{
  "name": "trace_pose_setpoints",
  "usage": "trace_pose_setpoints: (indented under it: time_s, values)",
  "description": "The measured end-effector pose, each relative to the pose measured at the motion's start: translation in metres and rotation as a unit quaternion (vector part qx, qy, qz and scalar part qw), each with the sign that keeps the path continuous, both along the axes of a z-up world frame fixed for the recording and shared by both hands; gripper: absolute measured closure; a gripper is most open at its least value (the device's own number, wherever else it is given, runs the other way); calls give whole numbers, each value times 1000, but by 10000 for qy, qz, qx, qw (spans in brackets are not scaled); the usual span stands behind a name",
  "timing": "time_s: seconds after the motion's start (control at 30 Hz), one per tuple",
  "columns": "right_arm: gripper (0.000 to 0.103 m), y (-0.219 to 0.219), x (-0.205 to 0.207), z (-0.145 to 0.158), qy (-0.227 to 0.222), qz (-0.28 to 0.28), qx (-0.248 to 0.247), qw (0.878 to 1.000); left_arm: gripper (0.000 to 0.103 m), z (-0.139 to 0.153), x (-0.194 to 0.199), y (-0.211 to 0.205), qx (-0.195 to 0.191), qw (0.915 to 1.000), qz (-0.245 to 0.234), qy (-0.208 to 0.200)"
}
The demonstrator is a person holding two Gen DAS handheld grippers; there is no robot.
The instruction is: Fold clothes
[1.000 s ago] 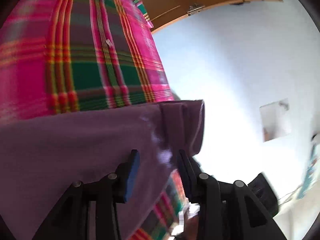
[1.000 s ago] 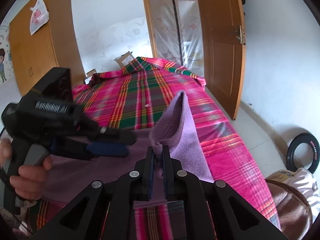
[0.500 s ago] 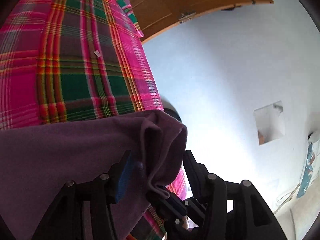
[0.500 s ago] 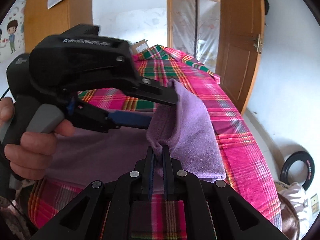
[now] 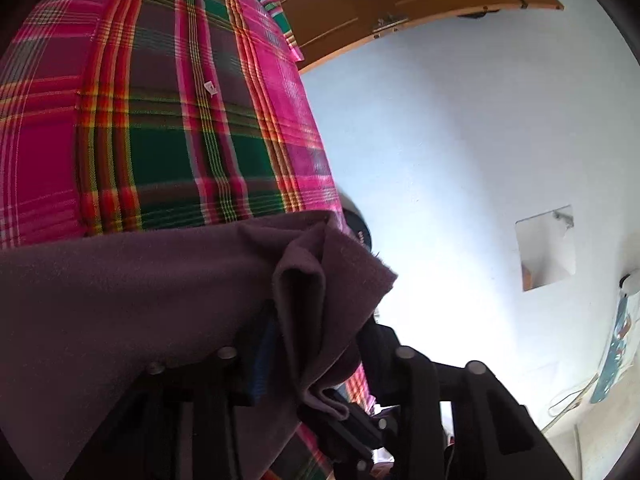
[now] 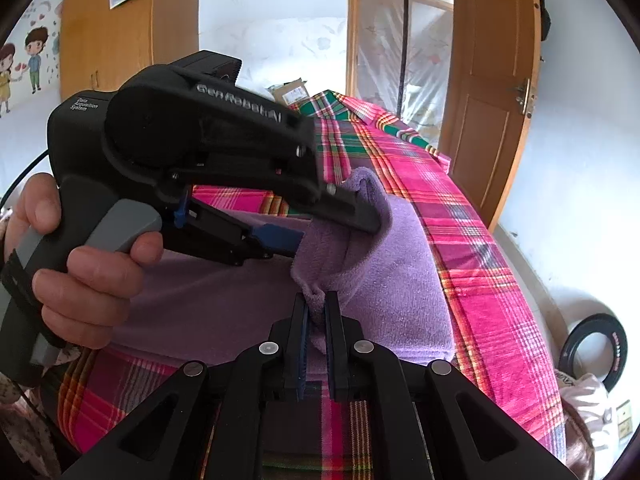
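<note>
A purple fleece garment [image 6: 400, 280] lies across a pink and green plaid bed [image 6: 460, 200]. My right gripper [image 6: 316, 312] is shut on a bunched edge of it, and the pinched cloth rises into a fold. My left gripper [image 6: 336, 232], held by a hand [image 6: 92, 280], comes in from the left. It is open, one finger on each side of that raised fold. In the left wrist view the folded purple garment [image 5: 320, 280] fills the gap of the left gripper [image 5: 316, 348], above the plaid bed [image 5: 160, 120]. The right gripper's tips [image 5: 348, 424] show just below.
A wooden door [image 6: 492, 80] stands open at the right of the bed, and a wardrobe [image 6: 104, 40] is at the back left. A black ring [image 6: 596, 348] and a heap of cloth [image 6: 580, 400] lie on the floor at the right. A cardboard box [image 6: 292, 92] sits beyond the bed.
The left gripper has moved in toward the right gripper and now straddles the raised fold. The purple cloth is more bunched between its fingers. The right gripper has kept its hold.
</note>
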State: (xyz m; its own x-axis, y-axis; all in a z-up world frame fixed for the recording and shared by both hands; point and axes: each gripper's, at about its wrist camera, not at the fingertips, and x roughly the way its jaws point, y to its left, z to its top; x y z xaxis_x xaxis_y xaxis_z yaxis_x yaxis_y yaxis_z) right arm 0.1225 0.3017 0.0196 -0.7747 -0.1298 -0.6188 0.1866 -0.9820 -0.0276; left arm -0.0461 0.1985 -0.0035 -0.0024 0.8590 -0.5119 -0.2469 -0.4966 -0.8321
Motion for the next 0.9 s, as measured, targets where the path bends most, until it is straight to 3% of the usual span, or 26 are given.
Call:
trace_pose_setpoints:
  time_s: [0.07, 0.13, 0.6, 0.9]
  values:
    - [95, -1, 0, 2, 17, 26, 1, 10000, 79, 4, 1, -1, -95, 9999, -19, 132]
    - [95, -2, 1, 4, 33, 51, 2, 10000, 91, 8, 2, -1, -191, 9995, -38, 264]
    - [95, -36, 9, 22, 235, 312, -54, 9992, 91, 26, 2, -48, -138, 9992, 277, 270]
    - [96, -74, 12, 29, 259, 668, -79, 9974, 91, 36, 12, -109, -156, 9976, 586, 332]
